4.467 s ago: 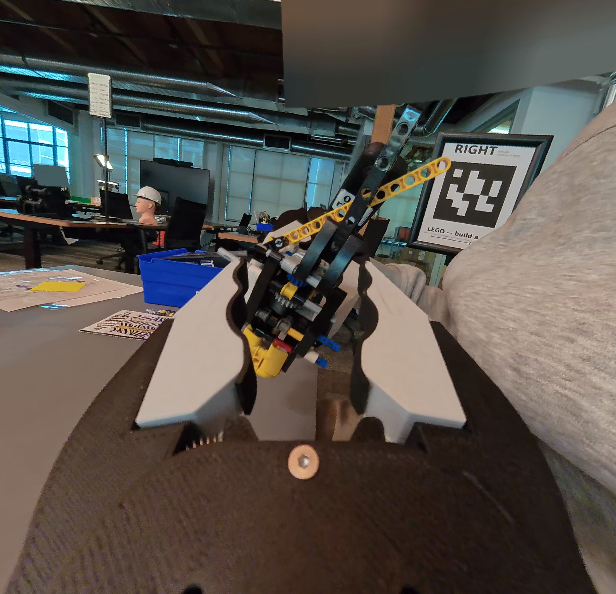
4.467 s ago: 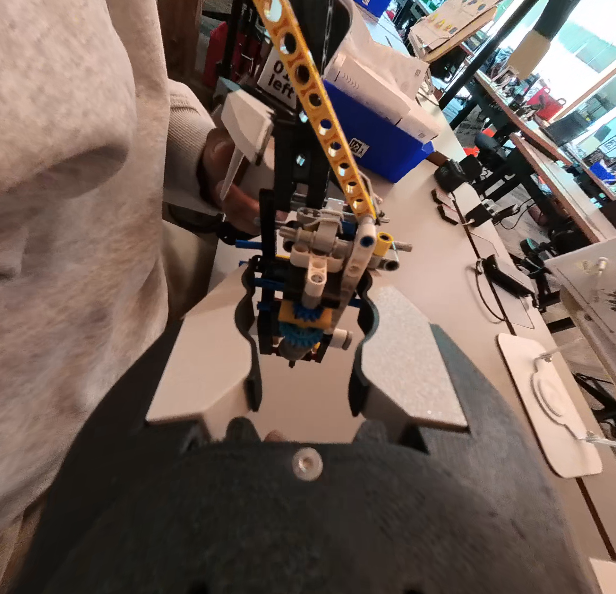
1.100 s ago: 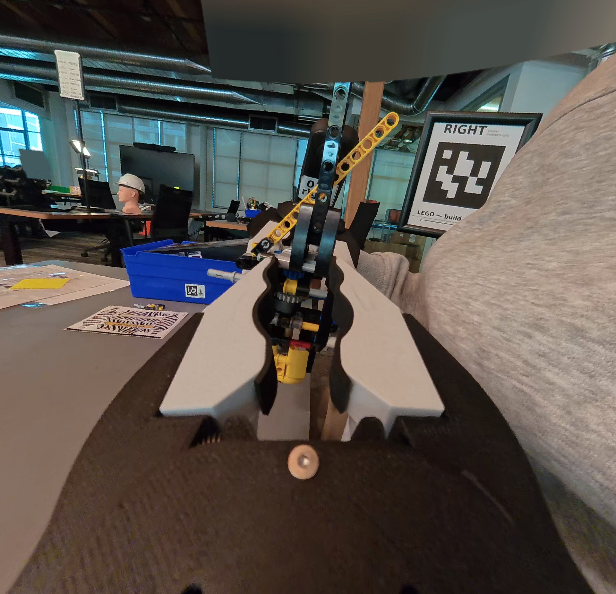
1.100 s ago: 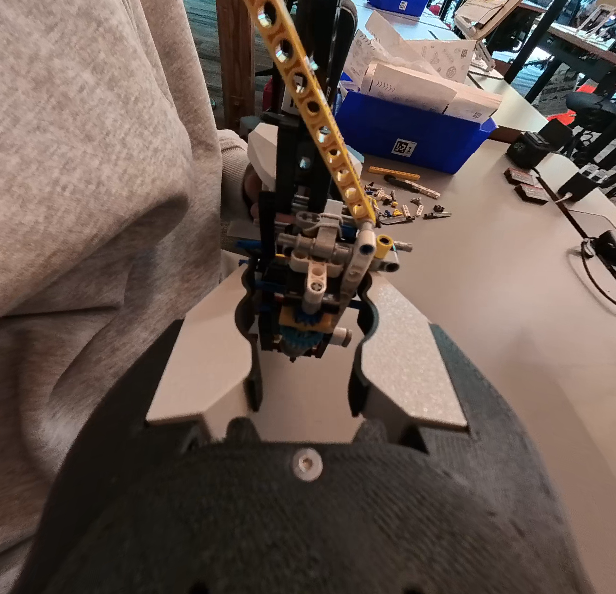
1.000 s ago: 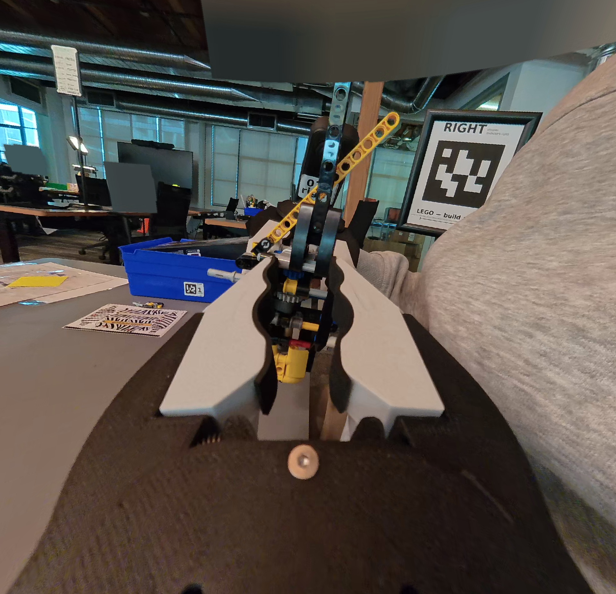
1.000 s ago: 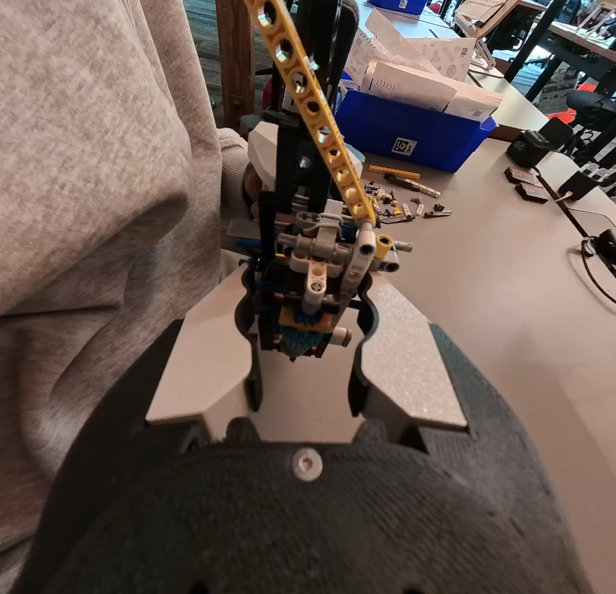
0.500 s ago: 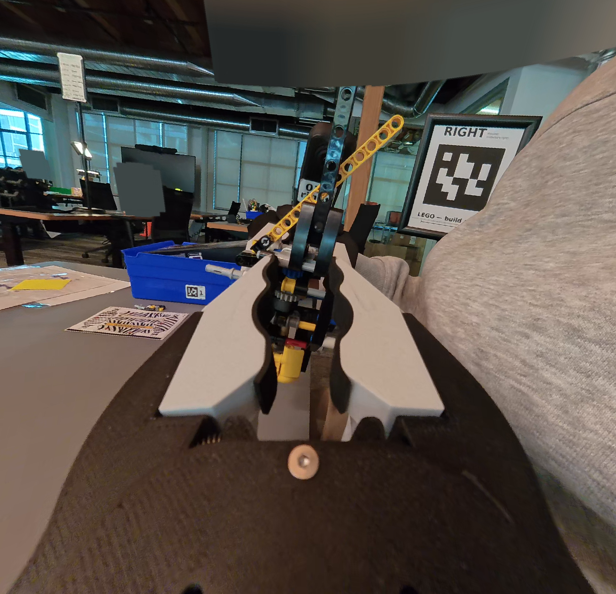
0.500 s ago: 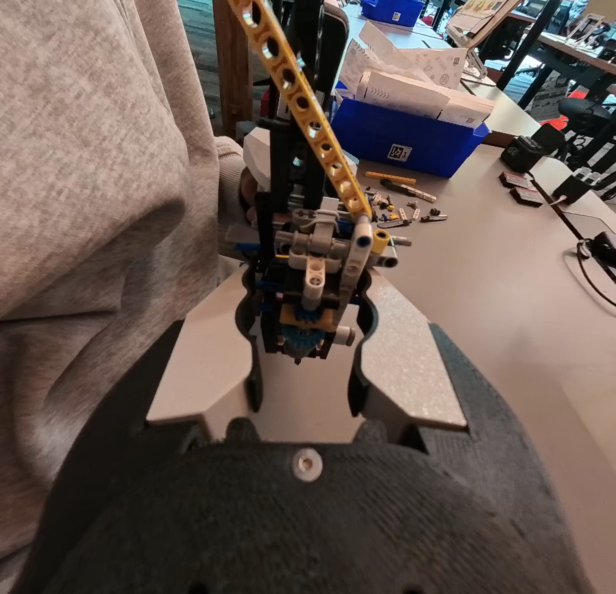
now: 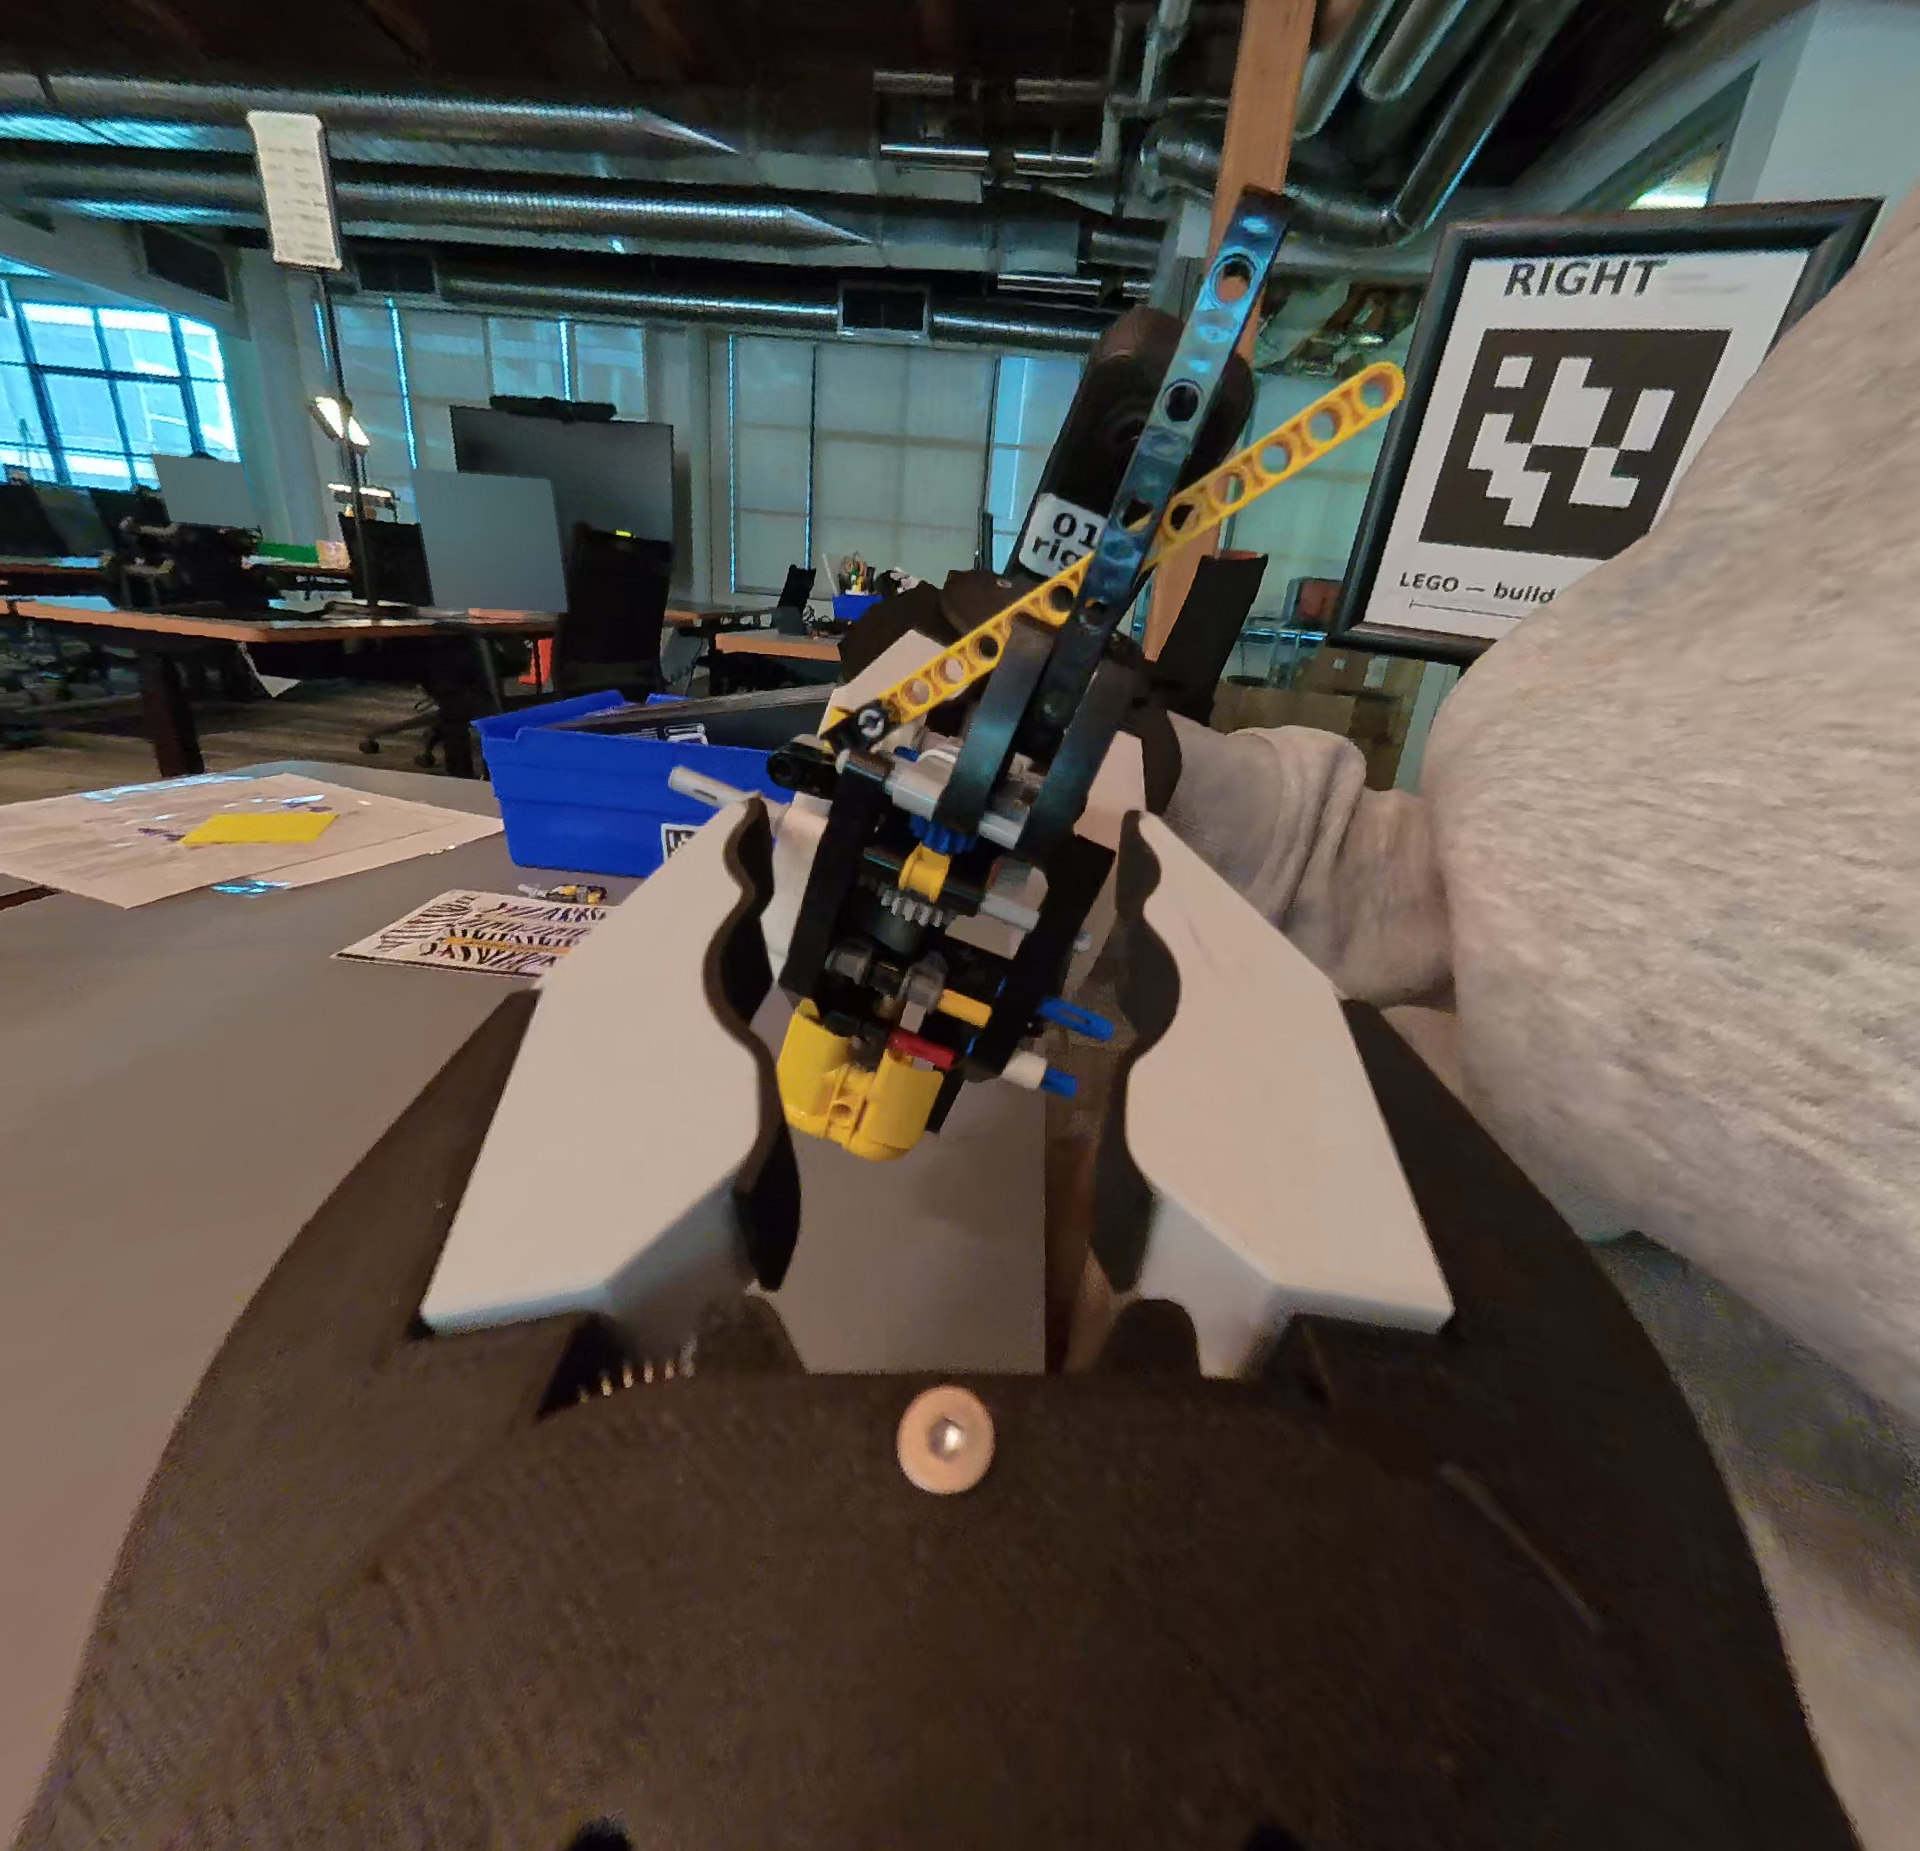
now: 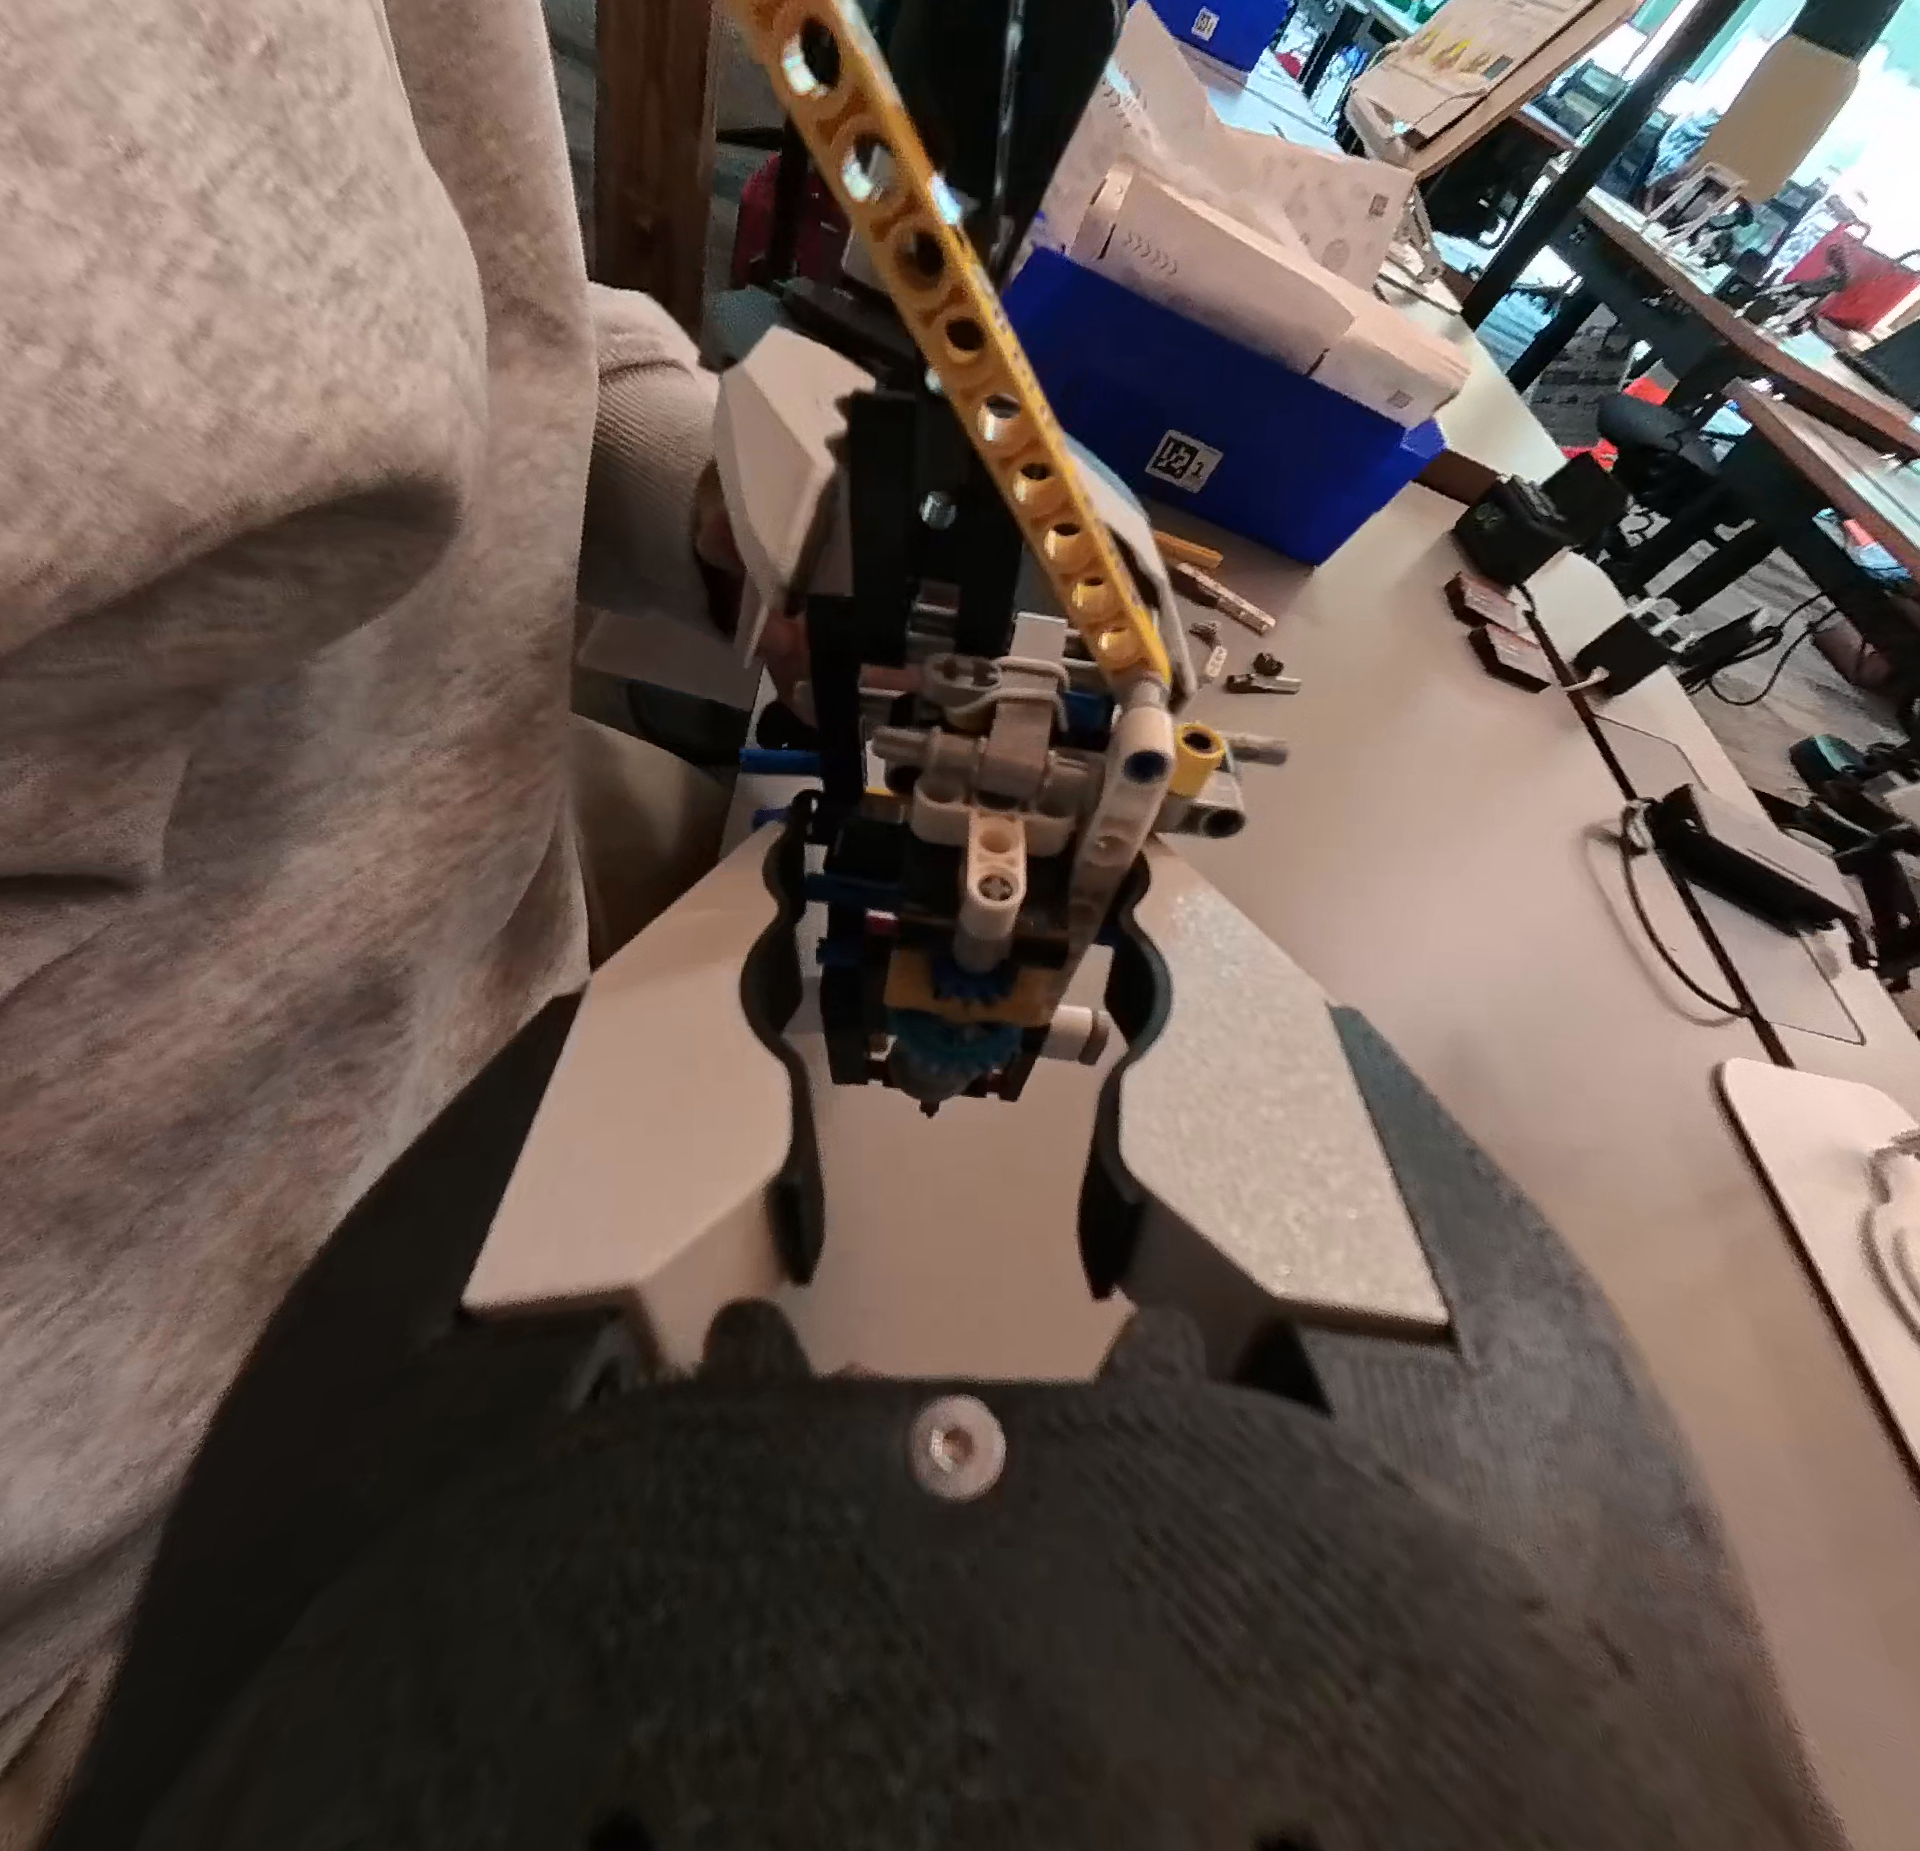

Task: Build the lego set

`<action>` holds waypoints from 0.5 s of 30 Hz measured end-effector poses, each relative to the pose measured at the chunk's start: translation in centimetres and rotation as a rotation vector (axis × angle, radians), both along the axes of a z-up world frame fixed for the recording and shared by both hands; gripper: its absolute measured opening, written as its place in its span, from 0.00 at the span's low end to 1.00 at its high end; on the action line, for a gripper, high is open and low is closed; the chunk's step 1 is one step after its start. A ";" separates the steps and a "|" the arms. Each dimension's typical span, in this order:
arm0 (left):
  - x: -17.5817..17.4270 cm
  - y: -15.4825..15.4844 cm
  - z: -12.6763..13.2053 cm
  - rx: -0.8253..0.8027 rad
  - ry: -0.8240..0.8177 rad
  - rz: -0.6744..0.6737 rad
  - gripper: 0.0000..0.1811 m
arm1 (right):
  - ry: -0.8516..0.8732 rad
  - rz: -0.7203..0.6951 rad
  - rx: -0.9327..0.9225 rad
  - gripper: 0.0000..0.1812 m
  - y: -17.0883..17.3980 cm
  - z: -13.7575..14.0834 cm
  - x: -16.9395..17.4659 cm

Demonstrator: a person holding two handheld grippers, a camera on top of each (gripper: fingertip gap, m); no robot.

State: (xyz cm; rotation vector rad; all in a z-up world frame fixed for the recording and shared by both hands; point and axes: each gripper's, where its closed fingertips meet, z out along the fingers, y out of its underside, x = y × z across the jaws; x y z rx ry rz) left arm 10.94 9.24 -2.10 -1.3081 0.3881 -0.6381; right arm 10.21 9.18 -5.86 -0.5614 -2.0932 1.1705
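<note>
The lego model is a black frame with gears, a yellow block at its base, a long yellow beam and a dark beam sticking up. It is held above the grey table. My left gripper is open, its fingers on either side of the tilted model with a gap on the right. My right gripper is shut on the model's lower end. The yellow beam slants up and left. A white finger of the left gripper shows behind the model.
A blue bin stands behind; in the right wrist view it holds white boxes. Loose lego pieces lie beside it. A sticker sheet and papers lie left. A grey-sleeved person is close. Cables lie right.
The left gripper, shut on the model half a second ago, has opened. The model now leans to the right in the left wrist view. The right gripper keeps its hold.
</note>
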 end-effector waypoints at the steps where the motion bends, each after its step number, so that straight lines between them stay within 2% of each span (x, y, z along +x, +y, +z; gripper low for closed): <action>1: 0.1 -0.1 0.0 0.003 0.002 -0.008 0.35 | -0.010 0.003 0.002 0.31 -0.2 -0.1 0.0; 6: 0.7 -0.4 0.1 0.015 0.006 -0.040 0.27 | -0.028 0.006 -0.008 0.31 -0.4 -0.3 0.1; 15: 1.2 0.3 0.1 0.017 -0.019 -0.036 0.25 | -0.024 -0.005 -0.058 0.32 0.0 -0.4 0.7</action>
